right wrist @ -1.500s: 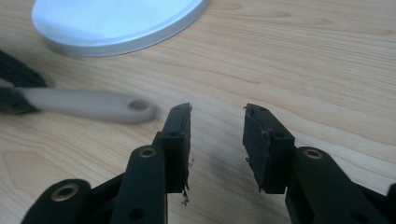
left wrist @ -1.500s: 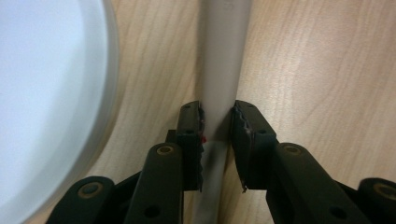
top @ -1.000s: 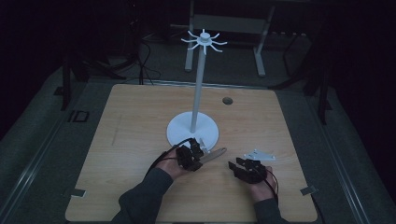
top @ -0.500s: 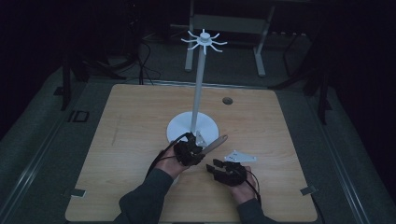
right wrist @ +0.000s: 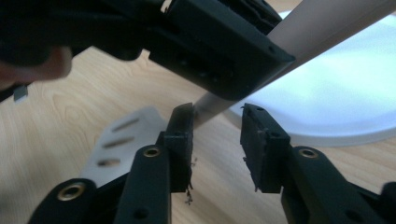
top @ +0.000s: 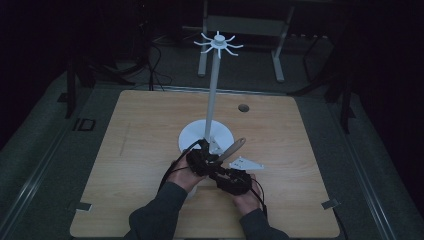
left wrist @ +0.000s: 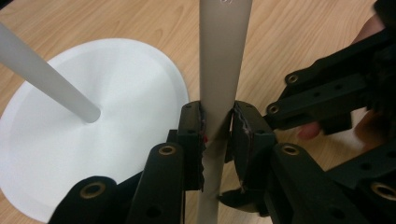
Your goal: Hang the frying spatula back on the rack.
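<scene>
A: On the left, what does the left claw [left wrist: 215, 128] hold?

B: It is clamped on the beige flat-handled slotted spatula [left wrist: 223, 70], lifted off the wooden bench [top: 150, 130] just in front of the white round-based stand with a tall pole [top: 212, 100].

A: And on the right?

B: The right claw [right wrist: 215, 140], well apart from it a second ago, now sits close against the left one. Its jaws have just been closing, yet stand parted around the handle's free end without pressing it.

A: Meaning?

B: Probably a handover or two-claw regrip is about to begin.
</scene>
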Tool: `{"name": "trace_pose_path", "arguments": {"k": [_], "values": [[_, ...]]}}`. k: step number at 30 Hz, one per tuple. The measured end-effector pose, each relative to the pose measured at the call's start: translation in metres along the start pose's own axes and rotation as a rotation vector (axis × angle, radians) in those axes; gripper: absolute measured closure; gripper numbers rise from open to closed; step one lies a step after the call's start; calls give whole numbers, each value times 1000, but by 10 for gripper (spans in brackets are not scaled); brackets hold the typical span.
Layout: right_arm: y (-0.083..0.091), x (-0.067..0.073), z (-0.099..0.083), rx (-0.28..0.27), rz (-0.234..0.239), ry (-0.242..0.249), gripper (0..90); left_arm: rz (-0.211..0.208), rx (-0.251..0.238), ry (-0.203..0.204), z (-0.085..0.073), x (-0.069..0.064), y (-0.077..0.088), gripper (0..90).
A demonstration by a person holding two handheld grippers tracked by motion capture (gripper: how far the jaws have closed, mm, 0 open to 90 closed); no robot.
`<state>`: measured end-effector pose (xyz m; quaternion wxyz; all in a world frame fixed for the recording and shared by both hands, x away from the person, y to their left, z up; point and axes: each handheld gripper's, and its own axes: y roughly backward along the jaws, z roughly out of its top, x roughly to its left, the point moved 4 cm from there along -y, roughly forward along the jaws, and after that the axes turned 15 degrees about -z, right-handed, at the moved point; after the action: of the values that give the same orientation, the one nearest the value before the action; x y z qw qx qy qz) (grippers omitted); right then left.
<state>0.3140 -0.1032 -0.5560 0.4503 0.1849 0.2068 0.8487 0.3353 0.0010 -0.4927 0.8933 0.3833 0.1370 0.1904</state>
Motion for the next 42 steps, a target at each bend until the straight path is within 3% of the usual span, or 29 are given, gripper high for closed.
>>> {"name": "trace_pose_path", "arguments": {"k": [11, 16, 23, 42], "values": [[-2, 1, 13, -58, 22, -97, 701, 31, -78, 29, 8, -2, 10, 745], [0, 1, 16, -76, 22, -121, 722, 50, -112, 13, 8, -4, 13, 743], [2, 2, 17, -90, 1, -119, 729, 83, -148, 10, 6, -5, 12, 735], [5, 3, 17, -97, 5, -102, 729, 109, -154, -11, 7, -8, 8, 738]]}}
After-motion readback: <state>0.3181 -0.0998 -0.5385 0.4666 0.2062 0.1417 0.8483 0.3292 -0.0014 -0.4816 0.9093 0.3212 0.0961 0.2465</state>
